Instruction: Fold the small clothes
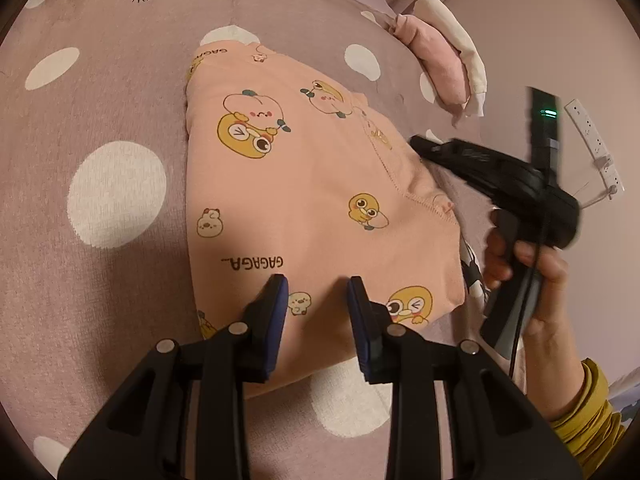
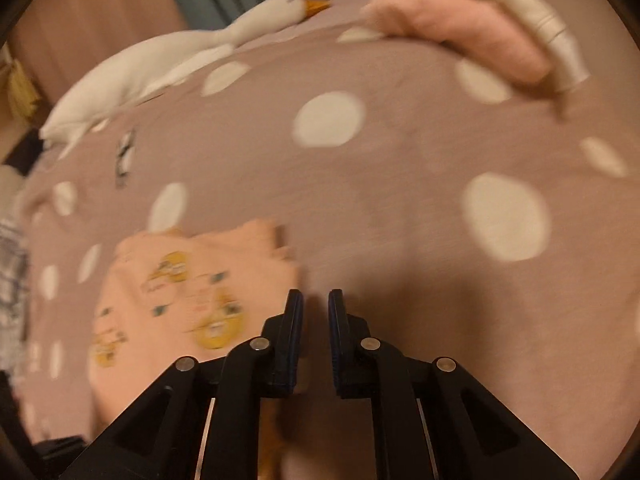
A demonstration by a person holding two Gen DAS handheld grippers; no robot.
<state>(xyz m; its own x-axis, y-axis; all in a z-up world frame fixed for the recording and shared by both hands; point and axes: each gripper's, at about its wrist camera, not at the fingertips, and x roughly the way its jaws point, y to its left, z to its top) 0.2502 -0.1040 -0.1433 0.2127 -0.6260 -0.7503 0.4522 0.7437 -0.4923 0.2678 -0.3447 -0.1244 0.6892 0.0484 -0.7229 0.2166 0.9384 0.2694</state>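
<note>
The folded garment [image 1: 304, 184] lies flat on the bed cover [image 1: 100, 80], in the middle of the left wrist view. The left gripper [image 1: 318, 300] is over the near edge of the garment. The right gripper [image 1: 420, 145] is at the right edge of the garment, and the right hand [image 1: 532, 276] is near it on the right. Far to the right, a pile of clothes [image 1: 440, 60] lies on the cover. In the right wrist view, the plush goose [image 2: 160, 64] lies at the far left edge of the cover.

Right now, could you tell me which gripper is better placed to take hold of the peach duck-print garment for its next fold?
Probably left: the left gripper hangs open directly over the duck-print garment. The right gripper points past its edge, over bare bedspread.
</note>
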